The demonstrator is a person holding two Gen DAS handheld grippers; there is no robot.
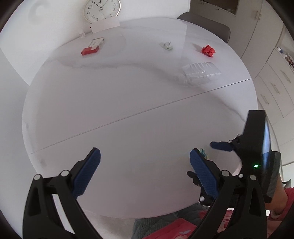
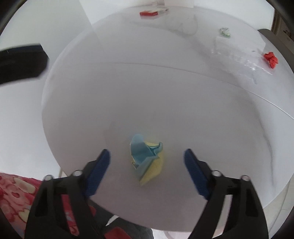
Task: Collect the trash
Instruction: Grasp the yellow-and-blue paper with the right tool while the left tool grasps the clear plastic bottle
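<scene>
Blue-and-yellow paper wad (image 2: 147,158): lies on the white table (image 2: 165,92), between the fingers of the right gripper (image 2: 147,165), touching neither pad; jaws apart. From the left wrist only a sliver of it shows.

Left gripper (image 1: 145,171): jaws wide apart over bare tabletop, nothing between them; right gripper just beside it.

Clear bottle (image 1: 200,72): on its side, well beyond both grippers.

Red wad (image 1: 208,50): past the bottle, near the far edge.

Pale wad (image 1: 167,46): far side, beside the red wad but apart.

Red-and-white box (image 1: 92,46): far side, opposite the wads.

Clock (image 1: 102,10): behind the table.
</scene>
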